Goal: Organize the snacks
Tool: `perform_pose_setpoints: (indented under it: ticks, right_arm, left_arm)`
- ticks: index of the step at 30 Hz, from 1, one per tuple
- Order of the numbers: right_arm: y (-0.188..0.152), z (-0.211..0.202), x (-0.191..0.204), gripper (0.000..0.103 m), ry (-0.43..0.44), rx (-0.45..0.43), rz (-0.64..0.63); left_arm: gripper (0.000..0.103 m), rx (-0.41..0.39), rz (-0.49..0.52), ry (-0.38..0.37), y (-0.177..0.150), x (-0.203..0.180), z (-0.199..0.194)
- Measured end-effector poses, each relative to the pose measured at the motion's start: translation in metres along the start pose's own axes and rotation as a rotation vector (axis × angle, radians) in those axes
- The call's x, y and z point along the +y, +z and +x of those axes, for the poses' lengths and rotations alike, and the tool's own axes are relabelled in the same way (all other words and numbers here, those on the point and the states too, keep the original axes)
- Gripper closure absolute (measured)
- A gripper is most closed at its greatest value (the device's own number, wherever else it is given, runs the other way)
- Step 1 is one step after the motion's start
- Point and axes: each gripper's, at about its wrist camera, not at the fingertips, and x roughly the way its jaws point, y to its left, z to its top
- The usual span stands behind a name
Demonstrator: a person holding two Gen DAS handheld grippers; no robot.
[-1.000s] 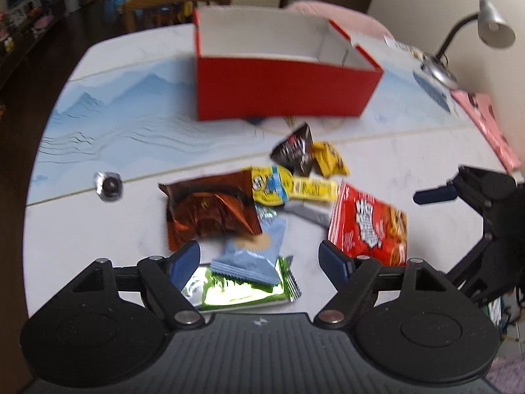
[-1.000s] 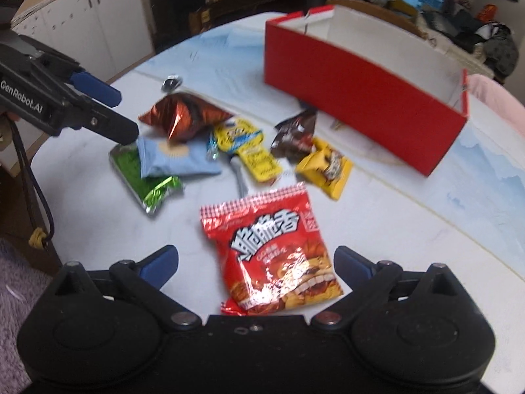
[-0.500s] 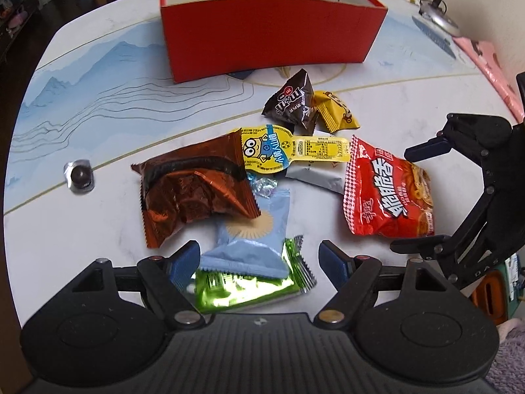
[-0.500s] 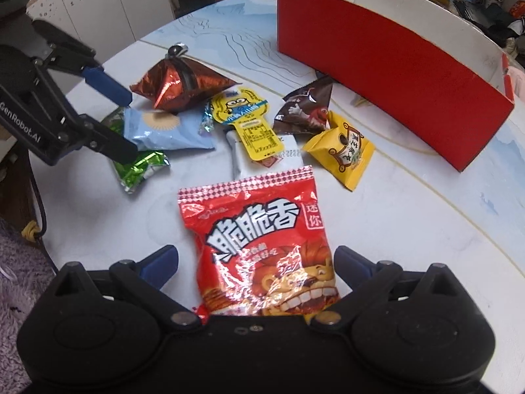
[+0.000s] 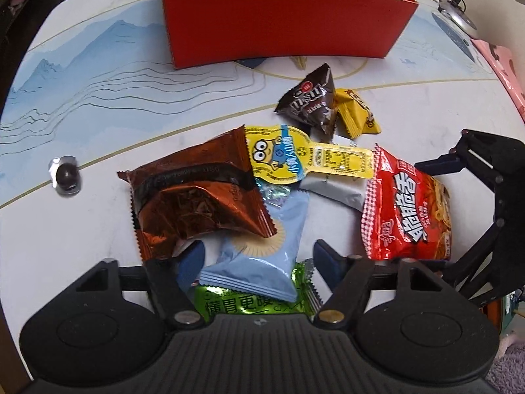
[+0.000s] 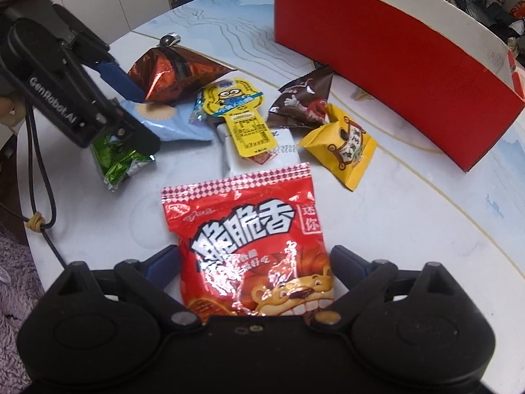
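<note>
Risk first: your left gripper [image 5: 259,257] straddles the pale blue packet [image 5: 259,256], but that packet lies on the green packet [image 5: 254,298] and under a corner of the brown foil bag [image 5: 193,200]. Its jaws have just been closing, with the blue packet between them and the pads not yet clearly pressing on it, so count it as released. Close further here and you may pinch the brown bag's corner at 10 o'clock, or drag the green one along.

Your right gripper [image 6: 254,262] brackets the red snack bag [image 6: 249,229]; its jaws have just been narrowing too, but small gaps show on both sides, so nothing is clamped. The puffy, glossy film looks likely to slip or crumple if squeezed near its lower edge.

The red box [image 5: 279,16] sits at 12 o'clock in the left view, well apart from the pile; in the right view it is at 1 o'clock.

Against the earlier frames: both grippers sit lower and nearer the table [image 5: 82,223], packets fill more of each view, and the box's inside no longer shows in the left view.
</note>
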Motion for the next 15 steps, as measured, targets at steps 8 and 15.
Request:
perform_pose_setpoints:
  ticks: [8,15]
  right_arm:
    - [-0.002,-0.002,0.005,0.015,-0.034,-0.011,-0.005]
    - [-0.006,-0.010,0.003,0.029,-0.047,-0.032,0.078]
  left_arm:
    - [0.056,0.006,-0.013,-0.008,-0.001,-0.003,0.001]
    - [0.056,-0.016,-0.048,-0.020,-0.007,-0.001,-0.004]
